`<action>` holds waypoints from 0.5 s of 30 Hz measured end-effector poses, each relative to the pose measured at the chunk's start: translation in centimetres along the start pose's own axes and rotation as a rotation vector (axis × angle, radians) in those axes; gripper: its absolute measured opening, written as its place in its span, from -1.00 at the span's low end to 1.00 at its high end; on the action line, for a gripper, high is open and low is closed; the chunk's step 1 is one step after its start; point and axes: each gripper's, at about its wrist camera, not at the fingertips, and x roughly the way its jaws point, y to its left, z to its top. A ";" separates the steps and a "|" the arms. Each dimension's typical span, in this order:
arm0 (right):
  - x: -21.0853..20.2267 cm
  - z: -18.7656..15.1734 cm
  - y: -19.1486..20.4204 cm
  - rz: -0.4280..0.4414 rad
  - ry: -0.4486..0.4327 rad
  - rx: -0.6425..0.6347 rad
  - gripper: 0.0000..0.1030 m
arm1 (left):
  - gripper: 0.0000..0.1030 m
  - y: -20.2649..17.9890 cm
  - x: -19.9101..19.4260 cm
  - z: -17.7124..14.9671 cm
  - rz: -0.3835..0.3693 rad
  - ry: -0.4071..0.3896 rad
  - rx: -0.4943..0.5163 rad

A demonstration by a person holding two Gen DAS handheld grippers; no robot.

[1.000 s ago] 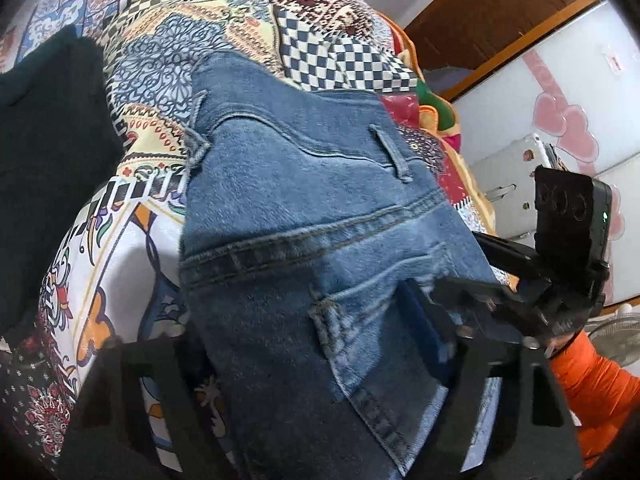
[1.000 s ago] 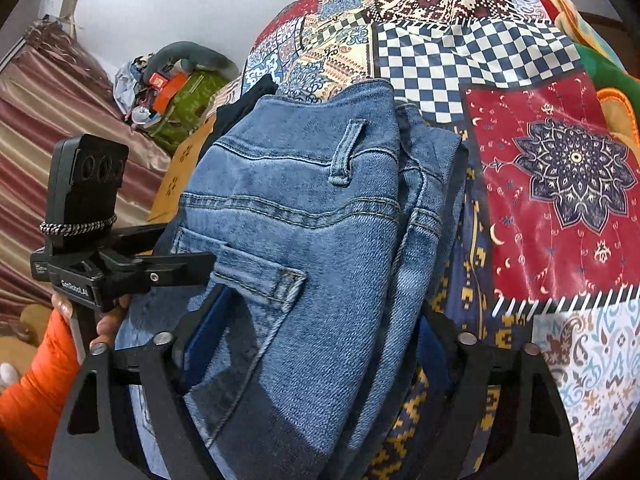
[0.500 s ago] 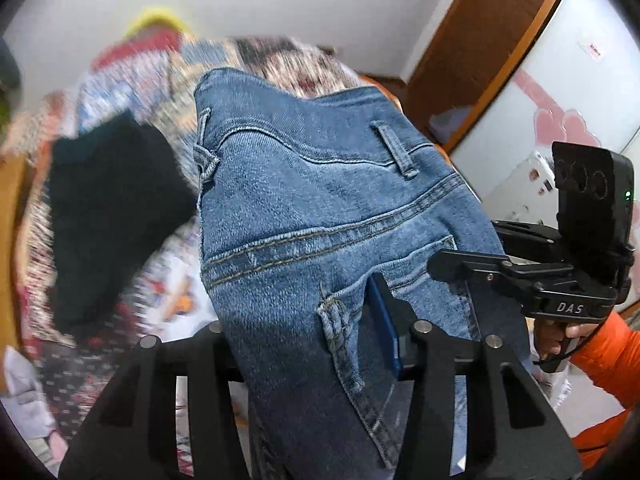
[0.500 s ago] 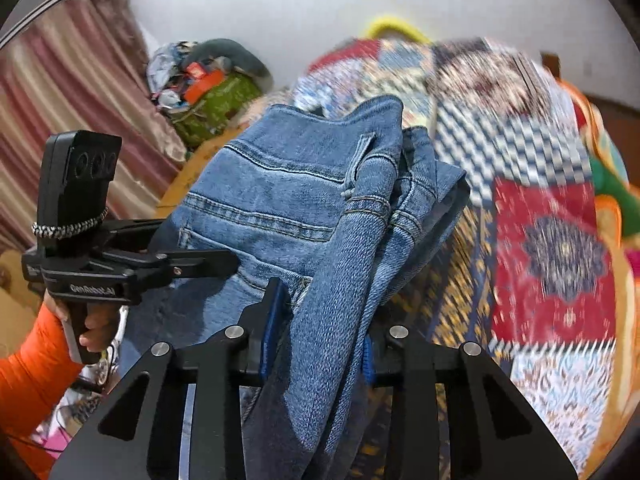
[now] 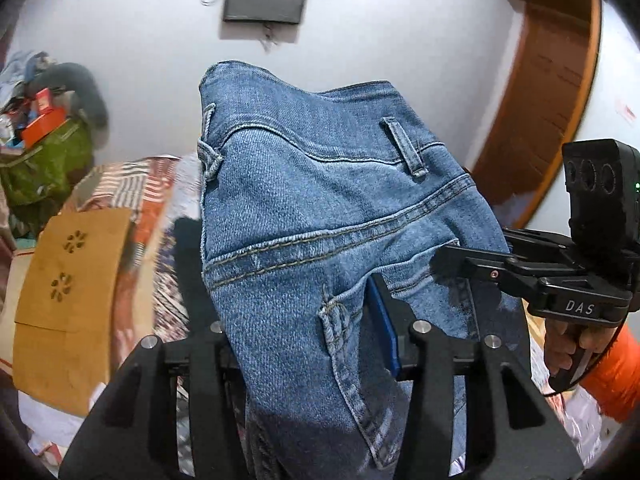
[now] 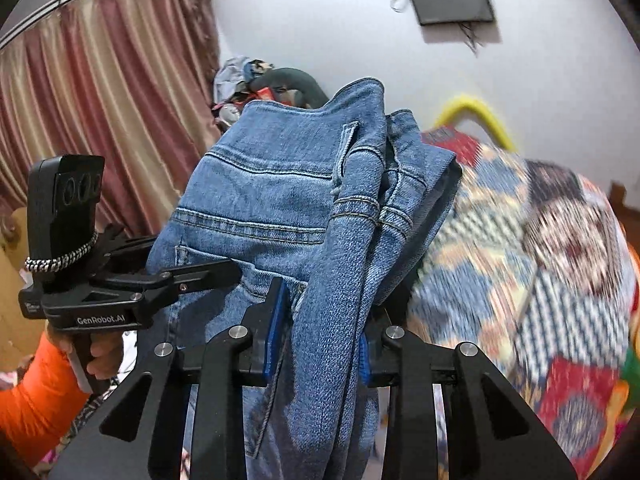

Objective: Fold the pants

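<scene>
The blue jeans (image 5: 320, 216) hang in the air above the patchwork blanket (image 6: 540, 264). The left gripper (image 5: 308, 344) pinches them near the back pocket, its jaws partly closed on the thick cloth. The right gripper (image 6: 320, 336) pinches a bunched fold beside it, and its jaws are closing tighter on the cloth.

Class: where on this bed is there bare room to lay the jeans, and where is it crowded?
Free: the patchwork quilt right of the jeans. Crowded: the black garment left of them; the clutter by the curtain.
</scene>
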 end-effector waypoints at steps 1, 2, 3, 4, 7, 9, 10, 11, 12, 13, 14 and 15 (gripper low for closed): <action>1.0 1.0 0.0 0.006 0.000 -0.006 -0.48 | -0.09 0.9 0.5 0.4 0.010 -0.008 -0.007; 1.8 1.6 0.0 0.010 0.003 -0.010 -0.48 | -0.09 1.9 1.1 0.9 0.019 -0.014 -0.016; 2.8 2.3 -0.1 0.014 0.006 -0.014 -0.48 | -0.09 2.7 1.8 1.3 0.026 -0.016 -0.025; 4.2 3.2 -0.3 0.011 0.013 -0.023 -0.48 | -0.09 3.5 2.6 1.6 0.033 -0.016 -0.036; 7.3 4.5 -0.8 -0.001 0.033 -0.031 -0.49 | -0.09 6.1 5.9 2.5 0.057 0.004 -0.075; 9.7 5.2 -1.8 -0.007 0.059 -0.017 -0.49 | -0.09 7.8 8.3 2.9 0.060 0.025 -0.111; 11.2 5.4 -2.5 -0.011 0.077 -0.006 -0.49 | -0.09 8.7 9.8 2.9 0.063 0.042 -0.128; 12.3 5.5 -3.0 -0.016 0.092 0.001 -0.49 | -0.09 9.2 11.0 2.7 0.067 0.057 -0.139; 13.5 5.5 -3.5 -0.023 0.110 0.006 -0.49 | -0.09 9.6 12.0 2.5 0.070 0.068 -0.148; 14.9 5.5 -4.2 -0.033 0.130 0.009 -0.49 | -0.09 10.0 13.2 2.4 0.072 0.080 -0.156; 16.3 5.3 -5.0 -0.039 0.148 0.018 -0.49 | -0.09 10.7 15.0 2.1 0.074 0.099 -0.168; 17.0 5.2 -5.4 -0.043 0.161 0.026 -0.49 | -0.09 11.3 16.3 1.8 0.074 0.117 -0.178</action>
